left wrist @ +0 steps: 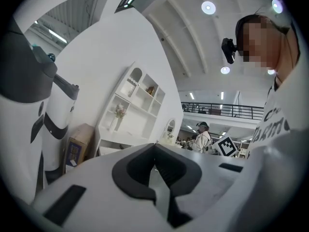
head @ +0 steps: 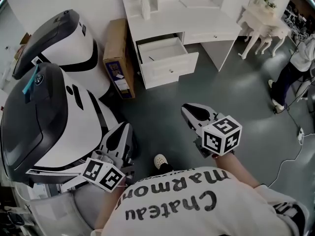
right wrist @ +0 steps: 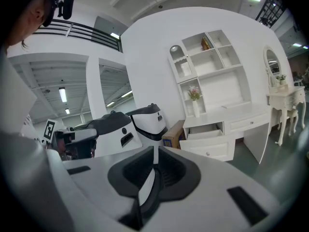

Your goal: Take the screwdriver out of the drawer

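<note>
A white bench (head: 197,21) is seen against the wall, and its upper left drawer (head: 170,70) is pulled out over the floor (head: 197,90). A thin dark sliver (head: 150,59) is seen inside the drawer, near its left side. It is too small to be told for certain as the screwdriver, and nothing else is made out in there.

The left gripper (head: 124,130) is held well in front of the bench and left of the drawer. Its jaws are closed together with nothing between them. The right gripper (head: 187,110) is held in front of the bench too, nearer to the drawer but well apart from it. Its jaws are also pressed together and empty. Both are pointed roughly toward the bench.

A brown box (head: 118,58) is leaned upright just beside the bench's left end. Two large white and black machines (head: 69,38) are stood further left of it. A vase (head: 145,6) with flowers is set on the bench top near its left end. A small white table (head: 263,26) with curved legs is placed to the right of the bench. A person (head: 295,65) is seen beyond it at the edge of the head view.
</note>
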### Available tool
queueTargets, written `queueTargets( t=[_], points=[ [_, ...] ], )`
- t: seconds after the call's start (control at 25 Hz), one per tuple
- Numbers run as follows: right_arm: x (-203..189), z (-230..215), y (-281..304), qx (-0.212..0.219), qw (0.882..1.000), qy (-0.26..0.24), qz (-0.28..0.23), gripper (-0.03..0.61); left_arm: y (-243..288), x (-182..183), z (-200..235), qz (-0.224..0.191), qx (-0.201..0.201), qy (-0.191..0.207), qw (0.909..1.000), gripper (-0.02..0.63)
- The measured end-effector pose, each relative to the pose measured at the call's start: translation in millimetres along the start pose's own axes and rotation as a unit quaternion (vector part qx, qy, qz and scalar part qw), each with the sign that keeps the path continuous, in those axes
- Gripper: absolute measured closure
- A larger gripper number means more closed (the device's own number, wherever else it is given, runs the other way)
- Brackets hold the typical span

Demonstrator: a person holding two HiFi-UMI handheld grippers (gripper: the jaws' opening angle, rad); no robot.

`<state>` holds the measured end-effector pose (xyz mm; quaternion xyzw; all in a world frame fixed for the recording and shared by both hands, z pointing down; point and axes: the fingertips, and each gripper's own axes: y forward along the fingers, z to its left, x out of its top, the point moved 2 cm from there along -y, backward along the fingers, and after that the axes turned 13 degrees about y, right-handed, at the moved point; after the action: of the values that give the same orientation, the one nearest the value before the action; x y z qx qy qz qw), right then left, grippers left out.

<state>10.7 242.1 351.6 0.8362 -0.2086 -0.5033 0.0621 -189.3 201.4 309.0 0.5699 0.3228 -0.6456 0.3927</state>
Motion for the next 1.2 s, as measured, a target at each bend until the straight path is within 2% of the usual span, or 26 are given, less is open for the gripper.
queueTargets(
  t=[0.2, 0.36, 0.56, 0.68, 0.92, 1.08, 1.2],
  points=[
    [49, -7, 61, 0.012, 1.000, -0.004, -0.029, 0.533, 40, 30, 58, -0.016, -0.001, 0.029, 0.9994, 0.591],
    [73, -18, 96, 0.011, 0.999, -0.004, -0.041, 0.534, 66, 38, 92, -0.007, 0.003, 0.073, 0.9973, 0.591],
    [63, -50, 134, -0.005, 1.000, 0.030, -0.004, 0.534, 99, 18, 124, -0.002, -0.009, -0.007, 0.9999, 0.591],
    [55, -73, 161, -0.016, 0.999, 0.044, 0.025, 0.534, 116, 4, 145, 0.011, -0.002, -0.026, 0.9996, 0.591],
    [73, -124, 240, -0.006, 0.996, 0.051, 0.071, 0.533, 155, 1, 203, 0.012, 0.050, -0.040, 0.9979, 0.591],
    [119, -143, 302, 0.036, 0.994, 0.069, 0.078, 0.532, 191, 17, 239, 0.001, 0.087, -0.033, 0.9957, 0.591],
    [159, -150, 345, 0.069, 0.993, 0.047, 0.086, 0.533, 215, 33, 264, -0.012, 0.116, -0.026, 0.9928, 0.591]
  ],
)
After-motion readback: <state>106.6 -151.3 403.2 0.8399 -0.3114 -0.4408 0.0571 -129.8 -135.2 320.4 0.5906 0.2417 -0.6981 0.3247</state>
